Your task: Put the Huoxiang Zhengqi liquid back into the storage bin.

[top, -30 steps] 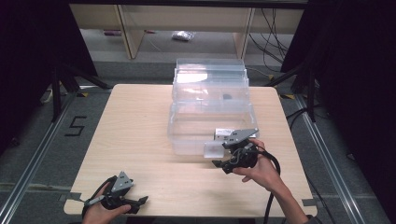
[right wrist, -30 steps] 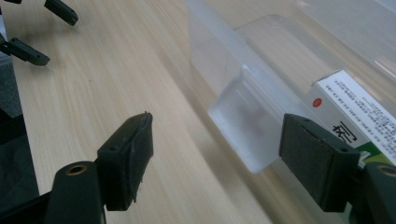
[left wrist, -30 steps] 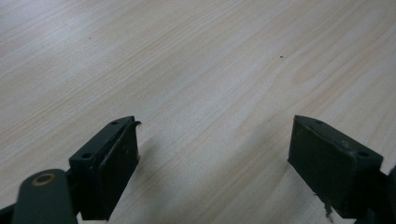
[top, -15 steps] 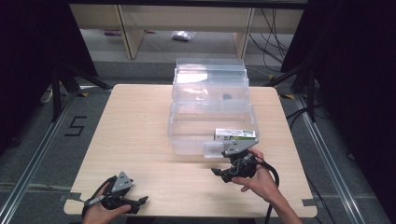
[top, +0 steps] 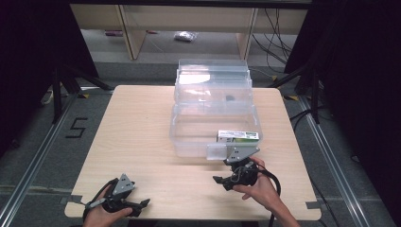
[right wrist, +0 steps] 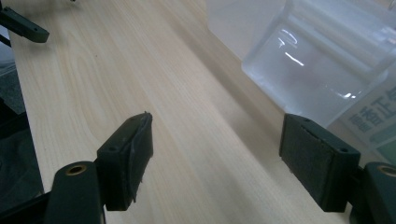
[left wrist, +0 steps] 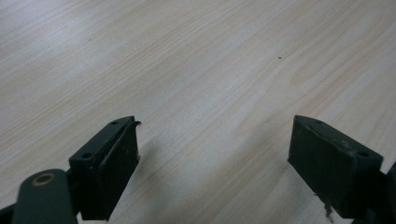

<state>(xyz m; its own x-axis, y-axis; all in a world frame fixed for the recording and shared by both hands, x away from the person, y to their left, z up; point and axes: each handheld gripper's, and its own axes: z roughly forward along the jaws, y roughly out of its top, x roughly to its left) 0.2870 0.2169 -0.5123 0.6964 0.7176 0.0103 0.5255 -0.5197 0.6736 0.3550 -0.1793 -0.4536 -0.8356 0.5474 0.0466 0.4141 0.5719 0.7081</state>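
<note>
A clear plastic storage box (top: 189,137) stands open mid-table, its lid (top: 213,78) tipped back. A small green-and-white carton (top: 238,136) lies inside, at the near right corner. My right gripper (top: 220,182) is low over the wood just in front of that corner, pointing left, open and empty. From the right gripper view (right wrist: 217,135), the box's front latch (right wrist: 322,70) and the carton's print (right wrist: 380,119) are close on the right. My left gripper (top: 142,206) rests by the near left edge, open over bare wood (left wrist: 215,135).
The light wooden table (top: 137,123) has open surface left of the box and along its near edge. One jaw of the left gripper (right wrist: 23,25) appears far off in the right gripper view. Shelving (top: 127,28) and cables (top: 279,28) lie beyond the table.
My right gripper has drawn back from the box's near right rim toward me and sunk close to the table. The carton stays in the box. The left gripper has not moved.
</note>
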